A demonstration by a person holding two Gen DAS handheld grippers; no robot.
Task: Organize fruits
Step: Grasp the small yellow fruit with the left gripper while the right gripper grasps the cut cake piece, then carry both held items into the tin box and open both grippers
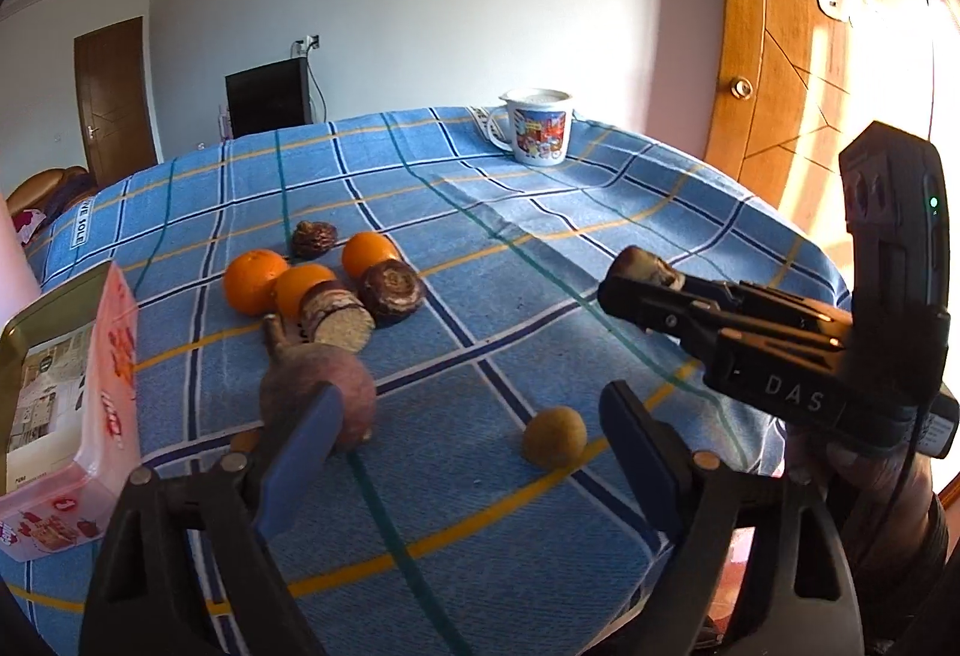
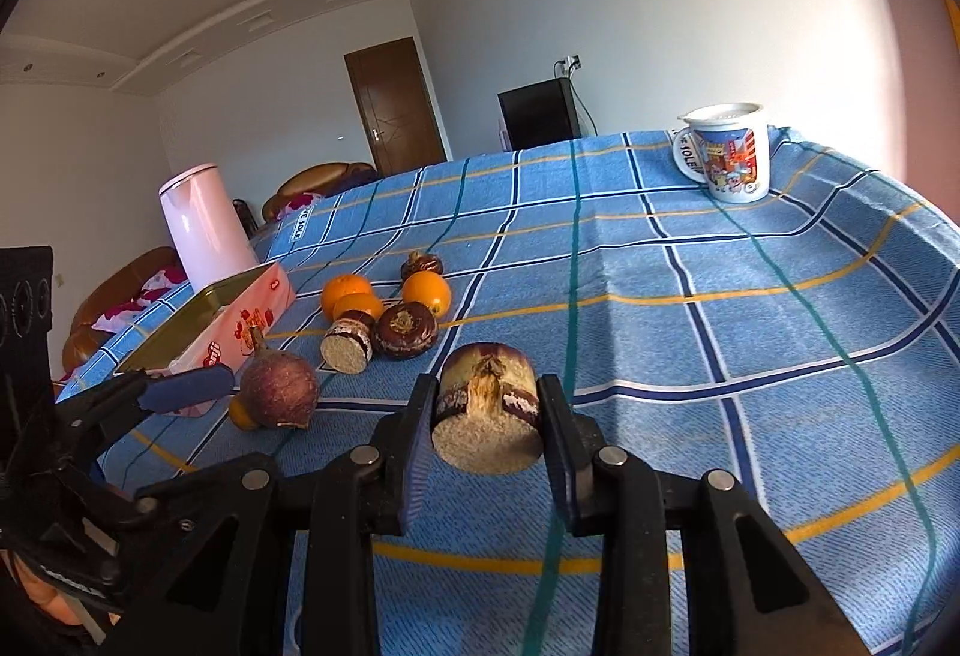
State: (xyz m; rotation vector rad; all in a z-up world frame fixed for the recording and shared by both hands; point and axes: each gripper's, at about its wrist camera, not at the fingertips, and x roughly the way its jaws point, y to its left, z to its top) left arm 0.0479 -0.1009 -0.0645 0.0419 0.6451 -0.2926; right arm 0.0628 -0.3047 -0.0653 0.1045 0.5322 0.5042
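Note:
My right gripper (image 2: 487, 386) is shut on a cut brown-skinned chunk (image 2: 487, 416) with a pale grainy face, held just above the blue checked cloth (image 2: 720, 356). The left wrist view shows that chunk (image 1: 645, 266) at the tips of the right gripper (image 1: 624, 290). My left gripper (image 1: 468, 404) stands open low over the cloth. Its left finger (image 1: 306, 434) is right beside a purple round root (image 1: 318, 392), and a small yellow fruit (image 1: 553, 437) lies between the fingers, untouched. Three oranges (image 1: 255, 281), two dark brown fruits (image 1: 393, 290) and another cut chunk (image 1: 336, 317) are clustered beyond.
An open pink tin box (image 1: 72, 404) lies at the left table edge, with a pink kettle (image 2: 207, 227) behind it. A printed mug (image 1: 537, 125) stands at the far right corner. The cloth drops off at the near and right edges.

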